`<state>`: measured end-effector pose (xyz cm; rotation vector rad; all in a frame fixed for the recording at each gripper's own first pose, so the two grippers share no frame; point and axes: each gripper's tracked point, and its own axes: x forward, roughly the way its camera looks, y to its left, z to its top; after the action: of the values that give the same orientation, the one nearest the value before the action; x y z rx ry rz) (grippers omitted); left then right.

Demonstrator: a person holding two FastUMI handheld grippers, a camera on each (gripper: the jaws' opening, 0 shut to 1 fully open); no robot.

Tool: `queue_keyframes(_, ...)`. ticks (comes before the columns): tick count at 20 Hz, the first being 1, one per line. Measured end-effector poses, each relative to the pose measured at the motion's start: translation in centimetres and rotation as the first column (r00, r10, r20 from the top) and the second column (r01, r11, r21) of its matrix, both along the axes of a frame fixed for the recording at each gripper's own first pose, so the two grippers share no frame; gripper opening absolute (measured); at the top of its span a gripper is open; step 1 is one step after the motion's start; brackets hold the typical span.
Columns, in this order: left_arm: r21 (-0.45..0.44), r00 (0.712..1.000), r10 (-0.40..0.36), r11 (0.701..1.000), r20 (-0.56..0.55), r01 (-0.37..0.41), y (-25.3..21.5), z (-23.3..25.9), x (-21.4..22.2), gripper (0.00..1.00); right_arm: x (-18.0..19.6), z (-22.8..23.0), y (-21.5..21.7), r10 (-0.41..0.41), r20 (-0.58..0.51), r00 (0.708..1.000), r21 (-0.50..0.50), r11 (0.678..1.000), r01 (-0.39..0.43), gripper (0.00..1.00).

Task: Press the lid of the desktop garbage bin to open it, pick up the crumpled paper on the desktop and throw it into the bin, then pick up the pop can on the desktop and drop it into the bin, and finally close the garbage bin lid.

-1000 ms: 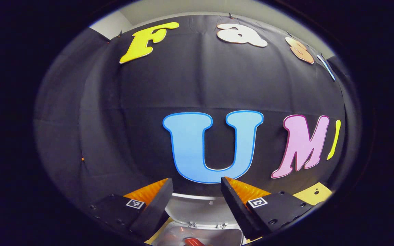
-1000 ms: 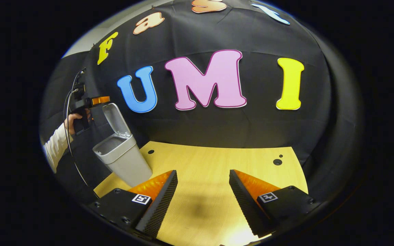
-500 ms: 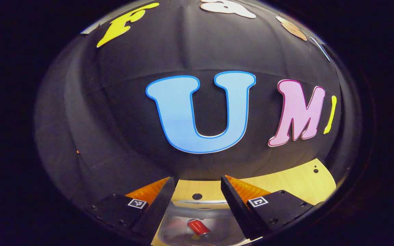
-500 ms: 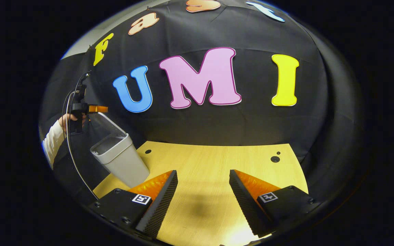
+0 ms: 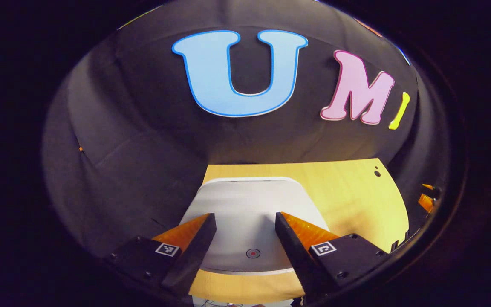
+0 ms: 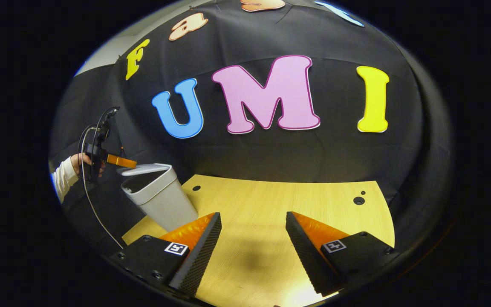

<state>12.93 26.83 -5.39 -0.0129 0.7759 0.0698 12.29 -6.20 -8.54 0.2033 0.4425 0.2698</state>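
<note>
Left gripper view: lid (image 5: 245, 213) directly below spread empty left tongs (image 5: 245, 232), nearly down on bin (image 6: 160, 200); right tongs (image 6: 252, 251) spread, well apart.

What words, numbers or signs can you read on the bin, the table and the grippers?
Bin lid: no words, just a small round red mark.
Left gripper, right gripper: square black-and-white code tags, no letters.
Table: none.
</note>
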Motion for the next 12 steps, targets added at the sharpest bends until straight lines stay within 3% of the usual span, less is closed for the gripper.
queue_keyframes(4, -0.013, 0.988, -0.057, 0.998, -0.143, 0.056, -0.7, -4.5, -2.4, 0.98, -0.7, 0.0, 0.0, 0.019, 0.014, 1.0, -0.03, 0.999, -0.019, 0.98)
queue_keyframes(9, 0.011, 0.989, -0.087, 0.996, -0.122, 0.089, -1.0, -4.7, -1.7, 0.99, -1.2, -0.2, -0.8, 0.014, 0.011, 1.0, -0.055, 0.998, -0.013, 0.98)
queue_keyframes(12, -0.02, 0.991, -0.072, 0.997, -0.11, 0.07, -1.0, -4.6, -1.6, 0.95, -1.6, 0.2, -0.8, 0.014, 0.022, 1.0, -0.054, 0.998, -0.013, 0.98)
